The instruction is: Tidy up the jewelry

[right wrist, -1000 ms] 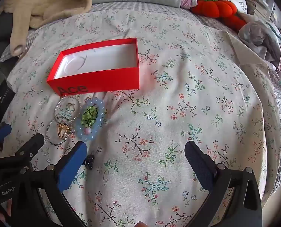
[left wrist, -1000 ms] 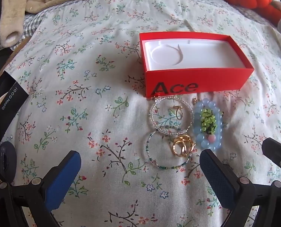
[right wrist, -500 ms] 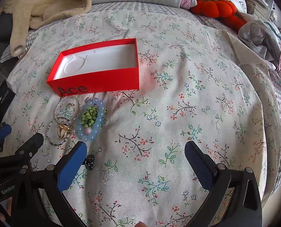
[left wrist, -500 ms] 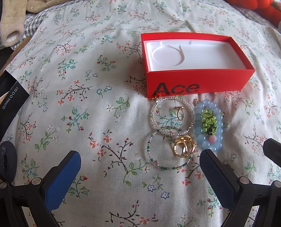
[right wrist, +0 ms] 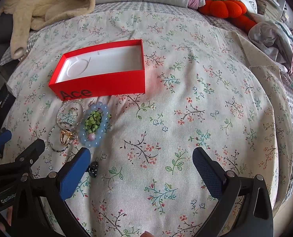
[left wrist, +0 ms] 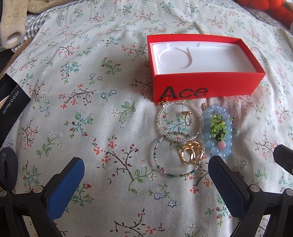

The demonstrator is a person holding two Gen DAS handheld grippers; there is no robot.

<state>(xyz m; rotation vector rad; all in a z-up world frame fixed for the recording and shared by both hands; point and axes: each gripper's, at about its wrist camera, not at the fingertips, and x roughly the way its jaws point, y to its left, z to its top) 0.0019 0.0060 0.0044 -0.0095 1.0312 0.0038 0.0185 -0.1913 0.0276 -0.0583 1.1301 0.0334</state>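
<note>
Both tools stand wide open and hold nothing. The left tool (left wrist: pixel 144 174) hovers low over the floral bedspread (left wrist: pixel 87 98), its fingers flanking the near end of the jewelry cluster. The right tool (right wrist: pixel 141 162) hangs over bare bedspread to the right of the cluster. The red box (left wrist: pixel 203 75), open and empty, lies just behind the jewelry: two beaded hoops (left wrist: pixel 176 154), gold rings (left wrist: pixel 191 154), a blue bead bracelet (left wrist: pixel 218 132).
</note>
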